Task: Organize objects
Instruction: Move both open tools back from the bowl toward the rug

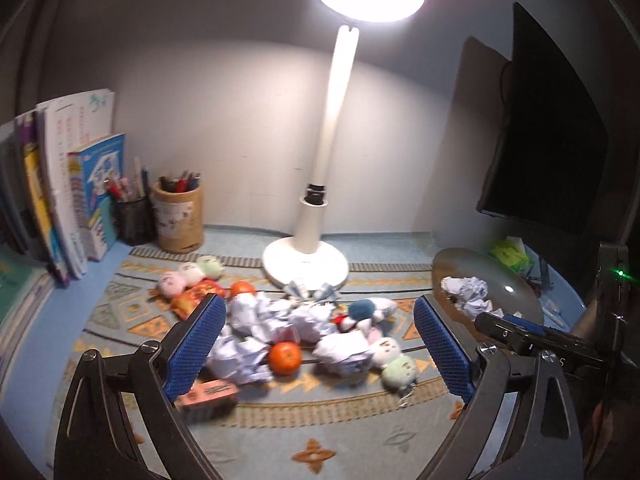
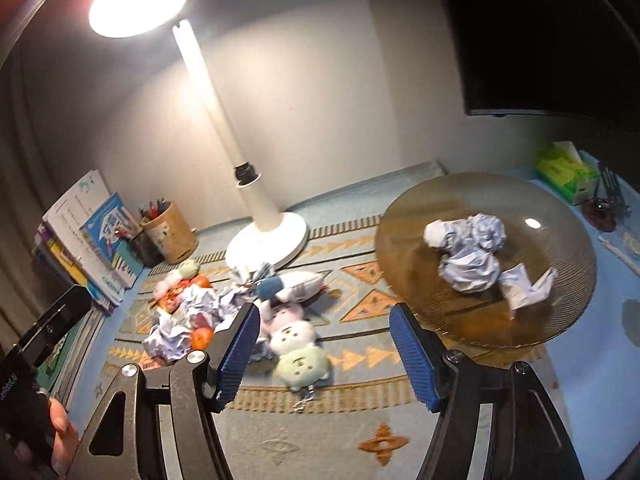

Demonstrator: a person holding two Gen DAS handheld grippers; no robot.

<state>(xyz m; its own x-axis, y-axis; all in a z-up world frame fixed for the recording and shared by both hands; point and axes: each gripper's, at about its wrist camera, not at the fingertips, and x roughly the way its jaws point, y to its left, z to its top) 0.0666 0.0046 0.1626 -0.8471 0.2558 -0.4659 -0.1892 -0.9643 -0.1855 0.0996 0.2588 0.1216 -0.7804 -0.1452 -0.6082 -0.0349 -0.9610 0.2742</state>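
Far left, books (image 1: 76, 196) are standing upright against the wall, with a black mesh pen cup (image 1: 134, 218) and a tan pen holder (image 1: 179, 216) beside them. A patterned mat (image 1: 320, 436) is covering the blue desk.

Left gripper (image 1: 318, 350) is hovering above the mat with jaws spread wide, nothing between the blue pads — the clutter is lying beyond them. That clutter is sitting mid-mat: crumpled paper balls (image 1: 256, 320), an orange (image 1: 285, 357) among them, a second orange (image 1: 243, 288) farther back, small plush toys (image 1: 188, 276) at the rear left, a pale green plush (image 1: 400, 370) at the near right, a pink packet (image 1: 208, 394) near the left pad.

A white desk lamp (image 1: 308, 256) is standing behind the pile, its head glowing overhead.

Right gripper (image 2: 324, 354) is hanging over the mat's right part, jaws apart and holding nothing; the white and green plush (image 2: 298, 350) is lying past its left pad. To the right, a brown glass plate (image 2: 408, 264) is resting on the mat's edge — crumpled paper (image 2: 470, 252) is already sitting in it. A green box (image 2: 564, 170) is sitting behind, under a dark monitor (image 2: 552, 40).
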